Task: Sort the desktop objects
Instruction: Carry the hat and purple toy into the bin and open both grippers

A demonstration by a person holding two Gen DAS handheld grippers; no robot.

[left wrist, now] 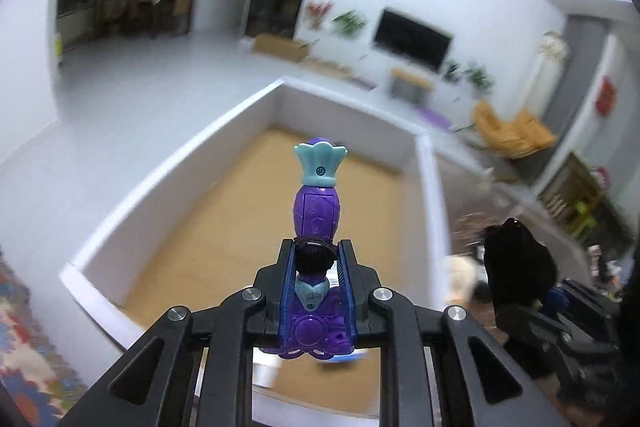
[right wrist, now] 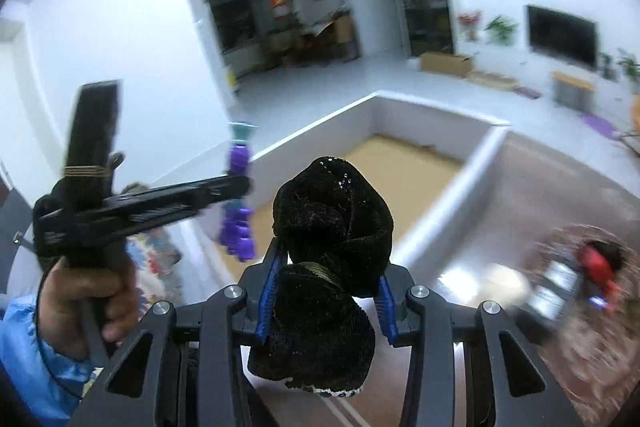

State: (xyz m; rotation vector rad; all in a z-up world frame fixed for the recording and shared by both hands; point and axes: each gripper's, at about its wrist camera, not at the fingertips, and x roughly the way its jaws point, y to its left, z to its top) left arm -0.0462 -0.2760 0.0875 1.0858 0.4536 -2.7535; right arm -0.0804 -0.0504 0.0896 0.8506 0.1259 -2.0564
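Observation:
My left gripper (left wrist: 317,259) is shut on a purple toy (left wrist: 317,207) with a pale blue crown-shaped top, which sticks out past the fingertips over a white-walled box (left wrist: 160,195) with a brown cardboard floor. My right gripper (right wrist: 326,267) is shut on a black fabric bow (right wrist: 332,211), bunched between the blue pads. In the right wrist view the left gripper (right wrist: 240,187) shows at the left, held by a hand (right wrist: 88,295) in a blue sleeve, with the purple toy (right wrist: 238,227) in it. The white box (right wrist: 440,195) lies just ahead.
A brown tabletop (right wrist: 500,187) lies right of the box, with a blurred pile of small items (right wrist: 576,275) on a woven mat. A patterned cloth (left wrist: 24,347) lies at the left. Behind are a living room floor, a television (left wrist: 412,39) and yellow chairs (left wrist: 512,131).

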